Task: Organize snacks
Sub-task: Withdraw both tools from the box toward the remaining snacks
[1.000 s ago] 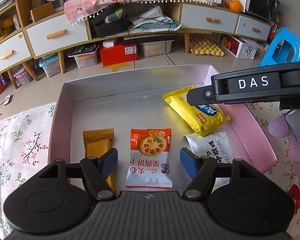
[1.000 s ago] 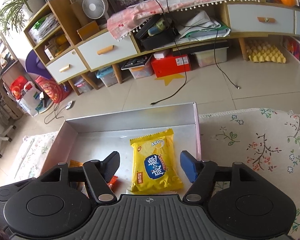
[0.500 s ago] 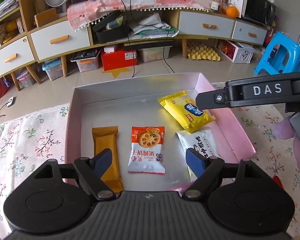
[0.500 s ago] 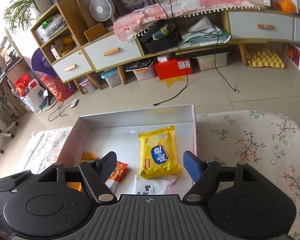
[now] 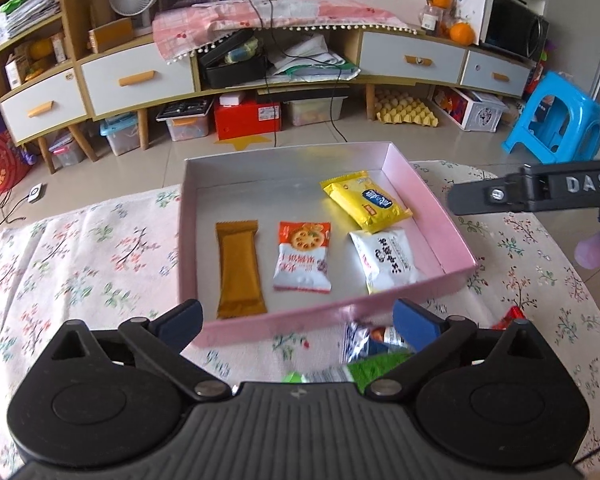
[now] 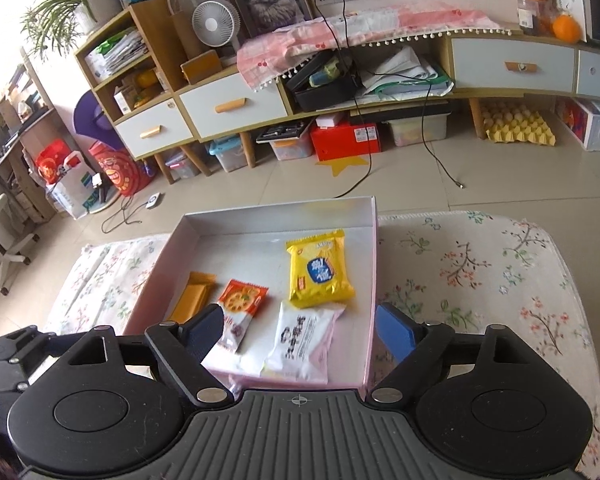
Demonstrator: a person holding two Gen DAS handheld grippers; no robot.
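Both the left tongs (image 5: 296, 316) and the right tongs (image 6: 300, 330) point steeply downward with jaws that have just been opening, now spread wide with nothing gripped between them, and gloved fingers (image 5: 590, 252) hold the right tongs.

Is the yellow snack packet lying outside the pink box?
No, the yellow packet lies inside the pink box, near its far right corner, beyond the white packet.

Both grippers have drawn back from the pink box (image 5: 332, 314), which now sits smaller and higher in each frame. The left gripper (image 5: 296, 318) and right gripper (image 6: 298, 330) have just been opening, jaws empty. Loose snack packets (image 5: 364, 344) appear at lower centre.
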